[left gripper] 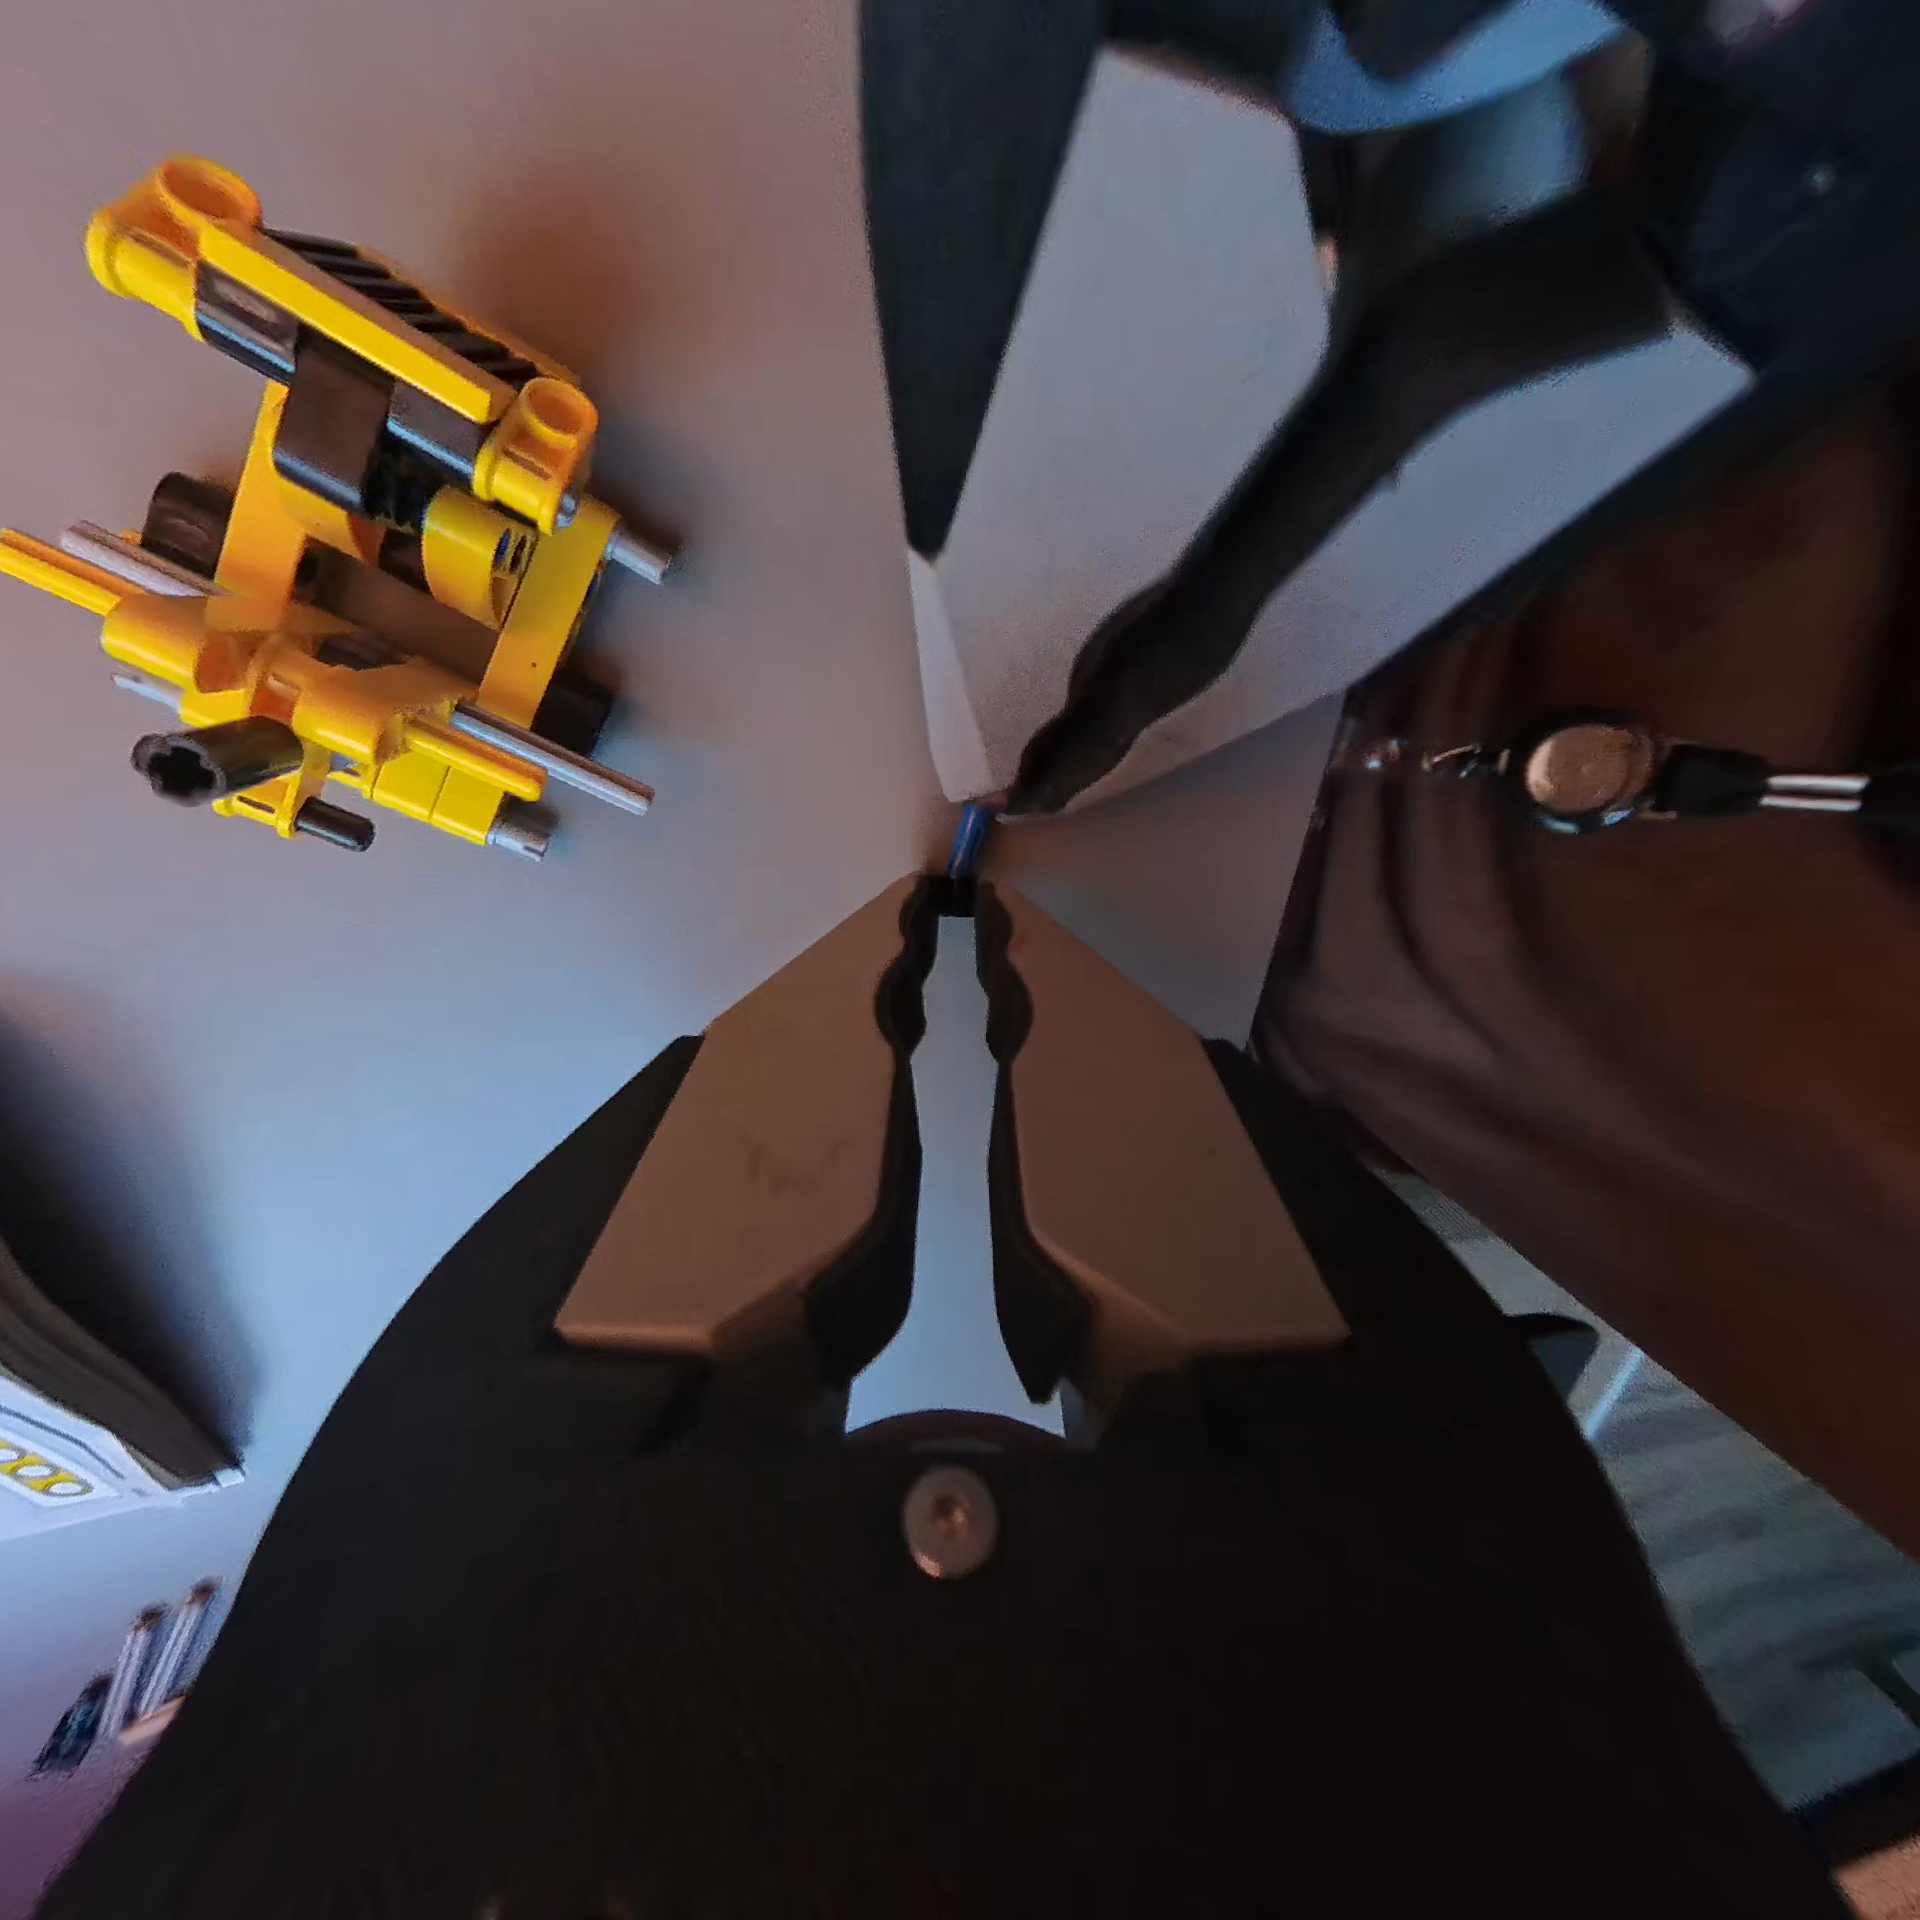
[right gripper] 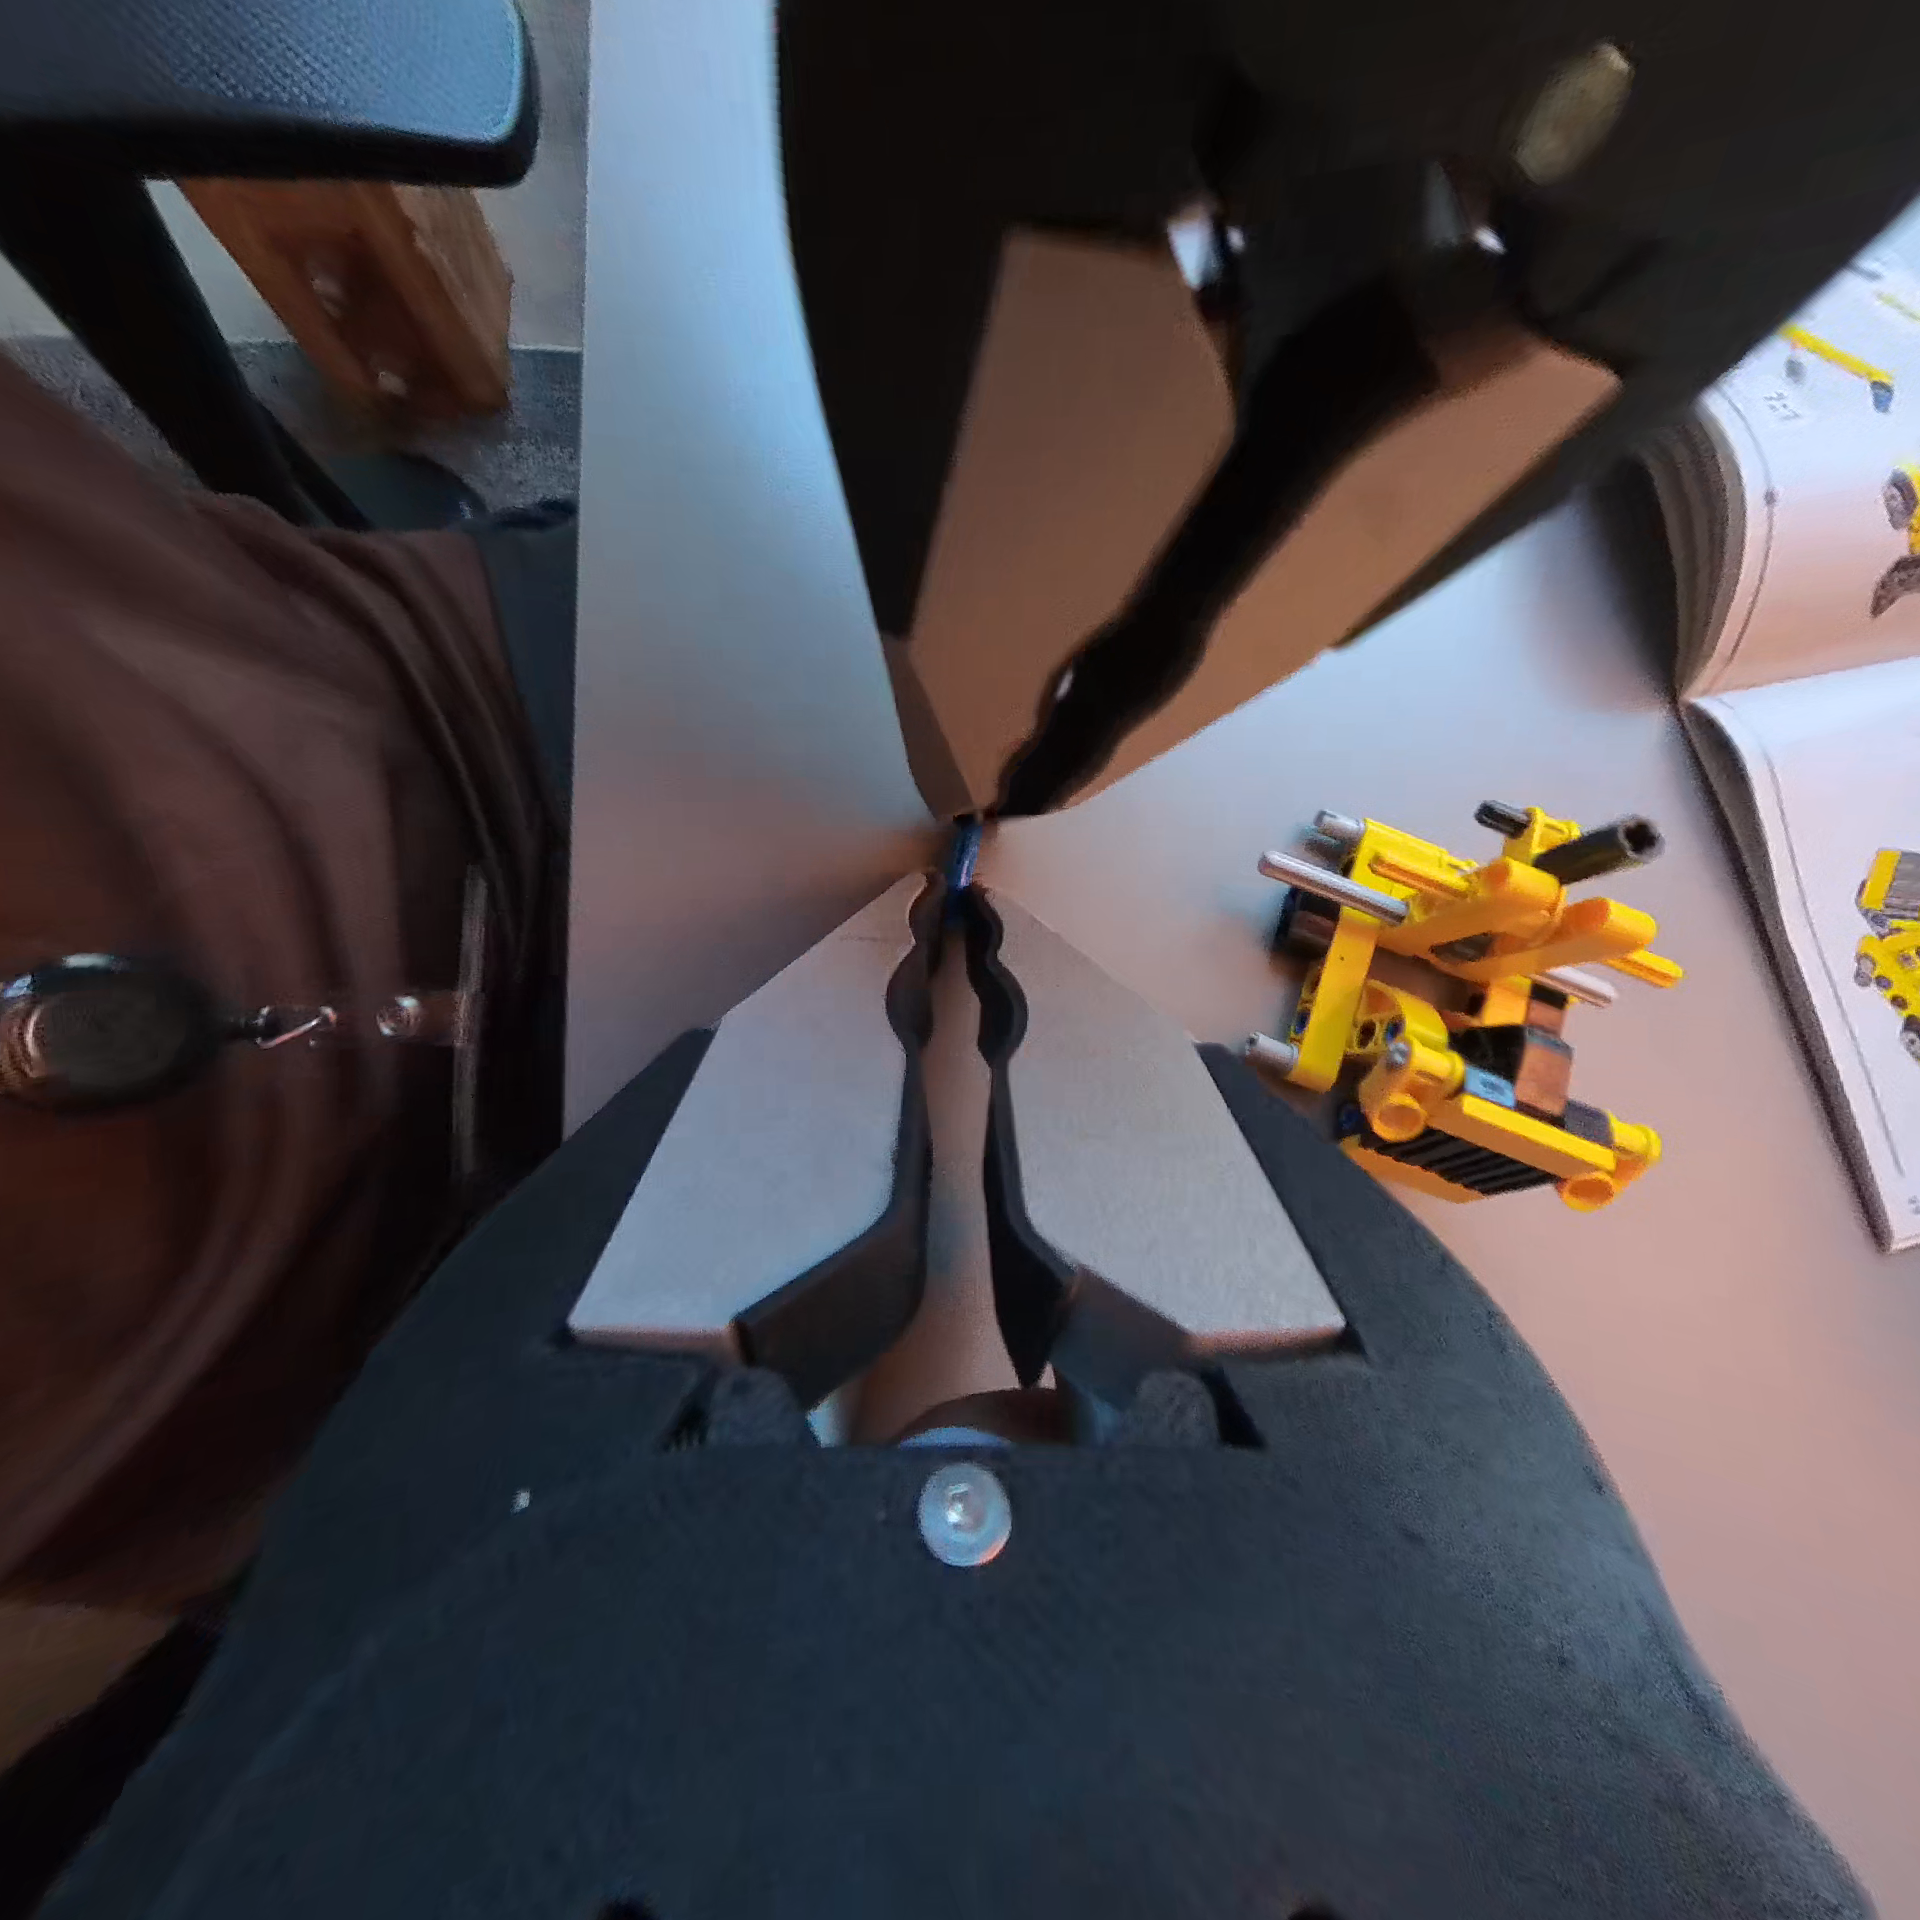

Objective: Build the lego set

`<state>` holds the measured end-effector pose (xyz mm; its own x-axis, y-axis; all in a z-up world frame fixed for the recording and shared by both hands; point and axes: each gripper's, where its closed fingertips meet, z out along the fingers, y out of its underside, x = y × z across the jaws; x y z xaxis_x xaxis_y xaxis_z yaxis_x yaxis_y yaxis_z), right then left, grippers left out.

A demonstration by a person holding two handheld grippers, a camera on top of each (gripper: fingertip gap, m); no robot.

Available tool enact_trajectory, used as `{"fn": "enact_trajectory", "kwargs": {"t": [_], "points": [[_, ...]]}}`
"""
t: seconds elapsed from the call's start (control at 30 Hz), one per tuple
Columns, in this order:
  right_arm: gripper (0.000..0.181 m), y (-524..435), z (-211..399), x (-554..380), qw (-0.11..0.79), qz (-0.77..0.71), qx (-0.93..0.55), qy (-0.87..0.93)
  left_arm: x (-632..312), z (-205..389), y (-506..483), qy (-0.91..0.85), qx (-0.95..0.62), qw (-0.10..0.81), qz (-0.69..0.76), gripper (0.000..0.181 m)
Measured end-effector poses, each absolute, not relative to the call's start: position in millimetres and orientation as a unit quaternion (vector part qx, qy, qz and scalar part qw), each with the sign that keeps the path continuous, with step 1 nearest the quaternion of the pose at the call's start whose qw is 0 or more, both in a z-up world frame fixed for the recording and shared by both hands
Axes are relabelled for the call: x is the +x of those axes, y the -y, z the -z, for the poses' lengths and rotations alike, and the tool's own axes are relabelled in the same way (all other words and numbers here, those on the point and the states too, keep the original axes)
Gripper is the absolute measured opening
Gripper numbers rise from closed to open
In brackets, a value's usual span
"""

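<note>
A small blue and black pin (left gripper: 967, 840) is held in the air between both grippers, which meet tip to tip above the table. My left gripper (left gripper: 951, 896) is shut on its black end, and the blue end sticks out toward the right gripper (left gripper: 1003, 808), which comes in from the upper right. In the right wrist view, my right gripper (right gripper: 956, 902) is shut on the pin (right gripper: 964, 857), and the left gripper (right gripper: 982, 816) meets it from above. The part-built yellow and black model (left gripper: 343, 540) lies on the table (left gripper: 727, 312) to the left; it also shows in the right wrist view (right gripper: 1455, 997).
An open instruction booklet (right gripper: 1818, 831) lies beyond the model, and its edge shows in the left wrist view (left gripper: 62, 1455). Small loose parts (left gripper: 135, 1662) lie at the lower left. A person in a brown shirt (right gripper: 208, 779) with a badge reel (right gripper: 94, 1029) sits at the table edge. A chair (right gripper: 260, 83) stands behind. Left and right tips are no more than a few centimetres apart.
</note>
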<state>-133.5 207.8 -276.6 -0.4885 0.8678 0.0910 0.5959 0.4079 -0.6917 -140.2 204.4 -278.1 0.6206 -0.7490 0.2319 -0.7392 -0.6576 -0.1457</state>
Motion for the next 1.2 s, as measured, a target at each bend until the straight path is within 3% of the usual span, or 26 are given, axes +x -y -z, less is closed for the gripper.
{"fn": "enact_trajectory", "kwargs": {"t": [0.03,0.13,0.2,0.3,0.53,0.8,0.93,1.2], "points": [[0.000,-204.9,276.1,-134.0,0.223,-0.303,-0.450,0.810,-140.4,278.2,-204.4,-0.413,-0.901,0.007,0.133,0.004],[0.000,-166.3,272.5,-132.8,0.155,-0.382,-0.436,0.800,-122.6,278.1,-216.6,-0.384,-0.908,0.027,0.166,0.004],[0.000,-170.0,274.0,-136.5,0.215,-0.343,-0.419,0.813,-121.5,277.9,-221.2,-0.380,-0.908,0.028,0.177,0.004],[0.000,-196.5,273.0,-130.1,0.219,-0.348,-0.455,0.790,-135.6,278.2,-205.5,-0.409,-0.900,0.010,0.148,0.005],[0.000,-227.1,265.6,-123.8,0.277,-0.337,-0.472,0.766,-142.9,277.7,-210.7,-0.372,-0.907,0.086,0.175,0.005],[0.011,-186.4,257.8,-136.8,0.260,-0.376,-0.505,0.732,-178.1,268.4,-197.3,-0.367,-0.904,0.160,0.151,0.005],[0.014,-180.7,264.7,-152.8,0.286,-0.325,-0.467,0.771,-181.6,263.4,-186.9,-0.362,-0.898,0.192,0.157,0.004],[0.020,-185.9,266.6,-161.7,0.226,-0.353,-0.385,0.822,-179.7,276.6,-165.0,-0.372,-0.891,0.183,0.184,0.004]]}}
